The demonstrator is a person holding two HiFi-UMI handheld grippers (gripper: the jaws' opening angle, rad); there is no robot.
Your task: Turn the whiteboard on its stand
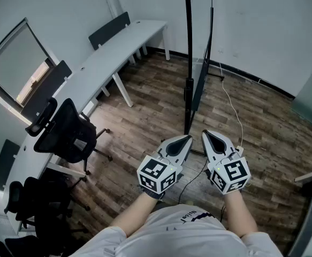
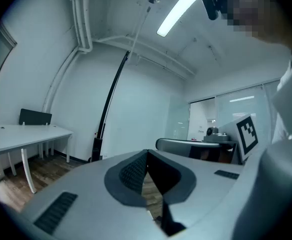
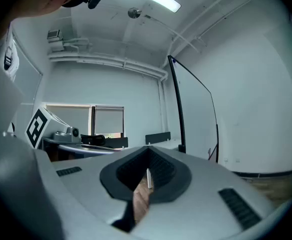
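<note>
Whiteboard [image 1: 206,55] sits edge-on to us on its stand [image 1: 188,47], upright on the floor [image 1: 145,106] ahead; our left tongs [image 1: 189,137] and right tongs [image 1: 204,133] are both closed, empty, held level side by side

white desk [image 1: 110,55]: along left wall | black chair [image 1: 73,135]: beside desk | floor [image 1: 150,111]: wood

One whiteboard [image 1: 202,71], maybe three chairs [image 1: 70,131]

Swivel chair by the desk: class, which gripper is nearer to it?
Left. The left gripper is to the right of the chair; the right gripper lies further right, beyond the left one.
</note>
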